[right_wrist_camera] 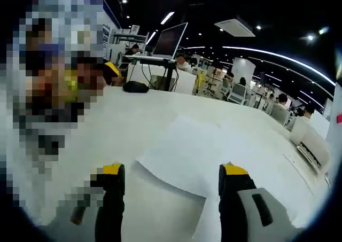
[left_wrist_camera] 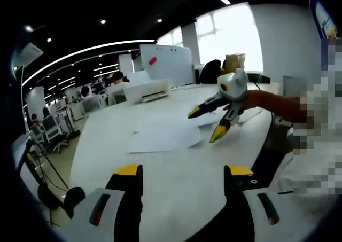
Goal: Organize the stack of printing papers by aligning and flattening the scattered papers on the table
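Several white printing papers lie loosely overlapped on the white table, beyond my left gripper, which stands open and empty above bare table. My right gripper comes in from the right on an orange-sleeved arm. Its yellow-tipped jaws are spread over the right edge of the sheets. In the right gripper view the same papers lie just past that gripper. It is open with nothing between its fingers, and a sheet corner points toward it.
A white printer and a whiteboard stand at the table's far side. A cardboard box sits at the back right. In the right gripper view, a black object lies on the table, with a monitor behind it.
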Demonstrator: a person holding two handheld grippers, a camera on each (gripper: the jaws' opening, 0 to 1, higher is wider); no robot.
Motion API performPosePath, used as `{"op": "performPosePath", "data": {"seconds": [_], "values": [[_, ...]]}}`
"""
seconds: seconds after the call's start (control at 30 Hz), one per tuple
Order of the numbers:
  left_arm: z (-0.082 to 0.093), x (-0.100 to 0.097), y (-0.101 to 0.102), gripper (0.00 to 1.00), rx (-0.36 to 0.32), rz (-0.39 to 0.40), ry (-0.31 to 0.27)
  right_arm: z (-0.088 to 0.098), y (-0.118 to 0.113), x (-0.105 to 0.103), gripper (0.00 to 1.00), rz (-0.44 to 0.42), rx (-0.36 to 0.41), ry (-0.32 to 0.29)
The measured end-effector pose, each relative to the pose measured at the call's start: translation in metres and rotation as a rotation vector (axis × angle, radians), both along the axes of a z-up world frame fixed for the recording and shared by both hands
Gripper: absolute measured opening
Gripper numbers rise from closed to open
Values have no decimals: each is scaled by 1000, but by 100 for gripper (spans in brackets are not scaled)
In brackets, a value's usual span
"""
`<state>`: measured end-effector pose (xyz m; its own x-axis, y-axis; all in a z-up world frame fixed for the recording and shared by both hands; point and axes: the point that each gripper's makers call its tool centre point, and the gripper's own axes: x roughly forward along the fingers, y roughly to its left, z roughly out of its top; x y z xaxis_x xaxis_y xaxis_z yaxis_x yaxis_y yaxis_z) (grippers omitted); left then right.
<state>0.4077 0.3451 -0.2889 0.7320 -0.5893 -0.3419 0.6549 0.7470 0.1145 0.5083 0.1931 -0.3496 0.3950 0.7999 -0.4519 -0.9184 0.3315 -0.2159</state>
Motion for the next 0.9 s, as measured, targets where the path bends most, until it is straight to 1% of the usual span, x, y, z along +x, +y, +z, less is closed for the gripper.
{"op": "performPosePath", "data": {"seconds": [0.17,0.23,0.37,0.4,0.53,0.63,0.8,0.9], "values": [[1,-2,7,64,1,15,-2,-8,3,1,65,6,-8,20],[1,-2,9,64,0,19,-2,-8,3,3,63,2,3,39],[-1,-2,12,64,1,27,2,-9,6,3,57,3,16,44],[-1,-2,12,64,0,27,3,-10,6,3,55,4,18,47],[-2,-3,12,64,-5,22,5,-10,9,-1,34,37,16,36],[-1,-3,12,64,-9,22,5,-9,12,-3,28,62,7,13],[-1,-3,13,64,-5,25,3,-9,15,-6,23,73,0,6],[-1,-4,13,64,-7,26,2,-11,18,-11,16,94,-4,-2]]}}
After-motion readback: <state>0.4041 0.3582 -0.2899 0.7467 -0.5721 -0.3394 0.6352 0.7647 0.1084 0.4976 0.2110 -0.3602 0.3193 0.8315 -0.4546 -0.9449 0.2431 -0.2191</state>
